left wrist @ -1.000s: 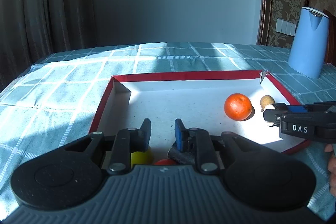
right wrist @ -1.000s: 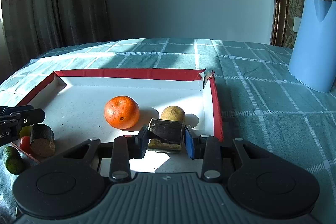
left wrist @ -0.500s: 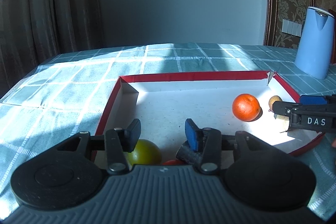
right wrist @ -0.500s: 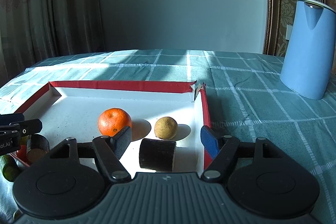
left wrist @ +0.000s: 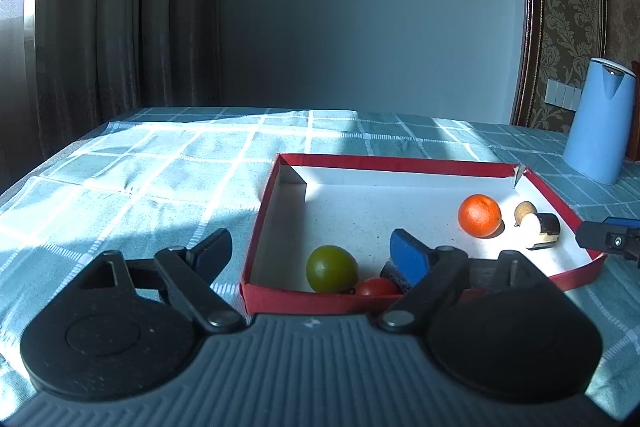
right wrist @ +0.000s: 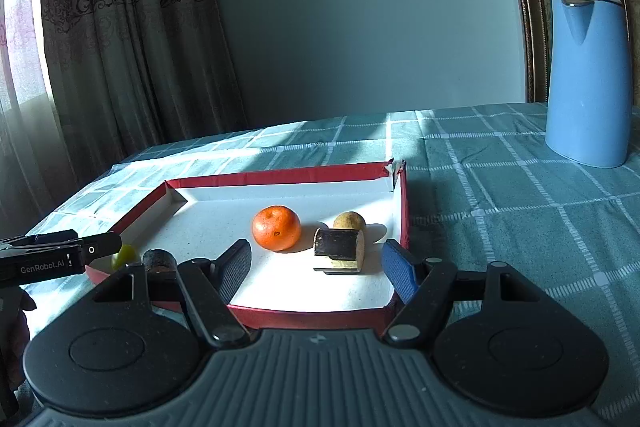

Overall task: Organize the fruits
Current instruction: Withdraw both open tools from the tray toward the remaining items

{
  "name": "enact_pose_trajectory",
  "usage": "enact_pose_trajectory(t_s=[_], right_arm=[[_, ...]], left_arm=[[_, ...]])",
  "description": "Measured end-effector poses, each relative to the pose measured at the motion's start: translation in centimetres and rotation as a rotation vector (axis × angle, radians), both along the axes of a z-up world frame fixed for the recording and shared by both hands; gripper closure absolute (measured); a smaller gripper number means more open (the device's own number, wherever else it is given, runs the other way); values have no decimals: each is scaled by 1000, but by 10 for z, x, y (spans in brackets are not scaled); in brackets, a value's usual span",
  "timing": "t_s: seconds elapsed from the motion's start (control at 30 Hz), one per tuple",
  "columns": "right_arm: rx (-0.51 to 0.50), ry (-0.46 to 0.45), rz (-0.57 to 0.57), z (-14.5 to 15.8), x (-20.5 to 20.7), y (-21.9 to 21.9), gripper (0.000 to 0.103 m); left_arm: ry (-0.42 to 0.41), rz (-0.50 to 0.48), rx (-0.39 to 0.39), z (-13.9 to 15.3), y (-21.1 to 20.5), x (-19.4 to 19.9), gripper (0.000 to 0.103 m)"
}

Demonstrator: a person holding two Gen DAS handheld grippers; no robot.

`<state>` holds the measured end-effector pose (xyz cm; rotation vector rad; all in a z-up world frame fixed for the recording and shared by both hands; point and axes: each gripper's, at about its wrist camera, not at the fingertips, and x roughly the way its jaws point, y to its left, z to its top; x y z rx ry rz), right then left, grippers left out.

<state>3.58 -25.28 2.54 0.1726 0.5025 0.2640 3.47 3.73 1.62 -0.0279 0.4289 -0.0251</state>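
Note:
A red-rimmed white tray [left wrist: 392, 163] [right wrist: 280, 175] holds an orange [left wrist: 479, 215] [right wrist: 276, 228], a small tan fruit [left wrist: 525, 211] [right wrist: 349, 220] and a dark cut cylinder [left wrist: 542, 229] [right wrist: 339, 249] at its right side. A green fruit [left wrist: 331, 268] [right wrist: 125, 255], a red tomato [left wrist: 376, 287] and a second dark piece [left wrist: 394, 275] [right wrist: 159, 260] lie at its near left corner. My left gripper [left wrist: 310, 253] is open and empty over that corner. My right gripper [right wrist: 316, 267] is open and empty, just short of the cut cylinder.
A blue kettle [left wrist: 600, 121] [right wrist: 586, 79] stands on the teal checked tablecloth [left wrist: 140, 179] to the right of the tray. Curtains hang behind the table on the left. A wall is at the back.
My right gripper let go of the dark cylinder in the tray, opened wide and drew back. My left gripper opened wide, pulled back and left, leaving the green fruit in the tray.

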Motion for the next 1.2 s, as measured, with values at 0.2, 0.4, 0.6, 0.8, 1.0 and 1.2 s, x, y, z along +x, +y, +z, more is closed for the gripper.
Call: enact_pose_trajectory(t_s=[0.2,0.4,0.6,0.8,1.0,1.2], right_arm=[[-63,-29,125,-5,-32,25,31],[-101,-61,142,-7,-49,28,31],[-115,-32,158,-10,-48,30,31],[-150,-9,200,-14,-49,36,31],[-163,-8,199,-16,-49,38,31],[-175,-14,251,-16,-52,44,31]], left_arm=[[4,21,-6,-3,17,-17,17],[30,-69,-2,-9,15,-31,17],[83,-141,70,-17,-5,-23,17],[220,-130,40,-29,-2,1,26],[184,-169,44,-27,-5,-6,61],[186,-203,52,-27,-9,-7,71]])
